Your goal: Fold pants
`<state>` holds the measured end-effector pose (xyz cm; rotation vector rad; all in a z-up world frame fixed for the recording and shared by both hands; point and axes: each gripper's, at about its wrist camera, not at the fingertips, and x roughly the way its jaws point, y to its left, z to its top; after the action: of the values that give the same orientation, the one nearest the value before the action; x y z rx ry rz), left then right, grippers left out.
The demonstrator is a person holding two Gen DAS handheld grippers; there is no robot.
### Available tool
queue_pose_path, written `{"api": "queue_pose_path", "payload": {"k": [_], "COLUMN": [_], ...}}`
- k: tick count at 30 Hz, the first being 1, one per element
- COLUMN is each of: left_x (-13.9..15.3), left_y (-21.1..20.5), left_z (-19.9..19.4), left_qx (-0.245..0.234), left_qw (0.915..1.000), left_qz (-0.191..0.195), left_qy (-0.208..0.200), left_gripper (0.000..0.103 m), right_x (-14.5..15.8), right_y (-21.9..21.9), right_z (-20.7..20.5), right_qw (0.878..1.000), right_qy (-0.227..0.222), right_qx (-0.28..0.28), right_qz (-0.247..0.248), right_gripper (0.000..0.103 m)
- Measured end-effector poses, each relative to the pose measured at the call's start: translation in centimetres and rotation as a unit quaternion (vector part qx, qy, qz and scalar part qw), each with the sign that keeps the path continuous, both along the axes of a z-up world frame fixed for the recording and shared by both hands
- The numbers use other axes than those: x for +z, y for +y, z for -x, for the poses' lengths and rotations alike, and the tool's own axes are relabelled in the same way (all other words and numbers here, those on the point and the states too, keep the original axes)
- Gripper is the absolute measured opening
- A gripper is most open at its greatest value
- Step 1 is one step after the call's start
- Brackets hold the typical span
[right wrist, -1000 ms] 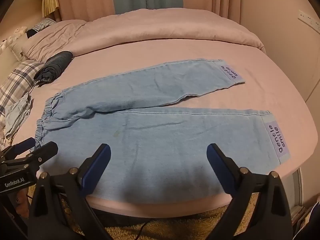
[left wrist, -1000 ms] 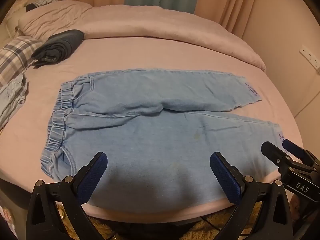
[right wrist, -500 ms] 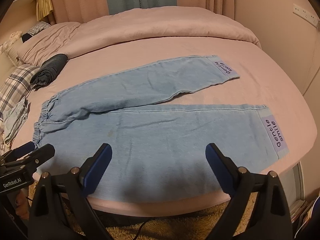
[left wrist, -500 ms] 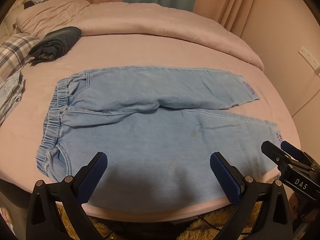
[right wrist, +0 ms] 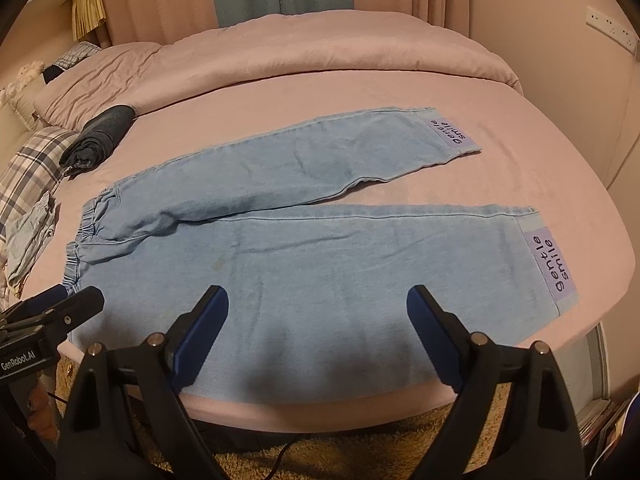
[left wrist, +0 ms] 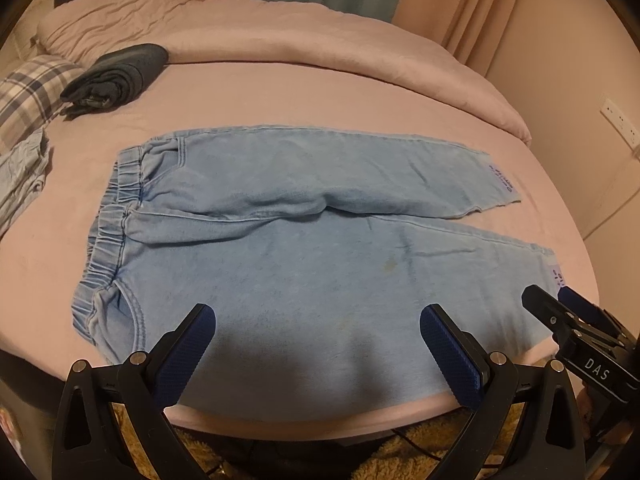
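One pair of light blue denim pants (right wrist: 320,248) lies flat on the big pink bed (right wrist: 520,168), near the front edge. Its long way runs from side to side: the stretchy waistband (left wrist: 116,216) is at the left and the two leg ends are at the right. The two legs spread apart a little, like a narrow V. Each leg end has one pale purple patch (right wrist: 554,270), so there are two, and each one says "gentle smile". One rolled dark blue cloth (left wrist: 116,74) sits far back on the left, beside one checked pillow (left wrist: 28,92). There are two tools. The left gripper (left wrist: 316,320) has its blue pads wide apart, above the pants and holding nothing. The right gripper (right wrist: 318,300) is wide apart too, its jaws have just been closing a little, and nothing is between them. Its side says "DAS", and the left one's side says "GenRobot.AI".
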<state>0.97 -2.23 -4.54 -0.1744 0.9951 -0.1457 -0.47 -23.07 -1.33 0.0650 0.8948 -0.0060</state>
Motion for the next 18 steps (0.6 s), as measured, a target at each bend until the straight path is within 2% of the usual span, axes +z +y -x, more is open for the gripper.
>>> {"api": "queue_pose_path", "payload": {"k": [5,6,18], "left_x": [0.04,0.03,0.01], "left_y": [0.16,0.17,0.16], "left_z": [-0.12,-0.14,-0.26], "left_qx": [-0.001,-0.002,0.003], "left_qw": [1.0,1.0,1.0], "left_qz": [0.002,0.002,-0.003], "left_qy": [-0.001,-0.001,-0.001], "left_gripper": [0.102,0.102,0.102], "right_x": [-0.06,-0.15,-0.13], "right_y": [-0.14,-0.19,-0.47], "right_z": [0.01,-0.13,-0.29], "right_qw": [1.0,1.0,0.999], "right_qy": [0.009,0.022,0.024], "right_qx": [-0.004,-0.005,-0.006], "right_qz": [-0.002,-0.007,-0.02], "right_gripper": [0.089,0.089,0.088]}}
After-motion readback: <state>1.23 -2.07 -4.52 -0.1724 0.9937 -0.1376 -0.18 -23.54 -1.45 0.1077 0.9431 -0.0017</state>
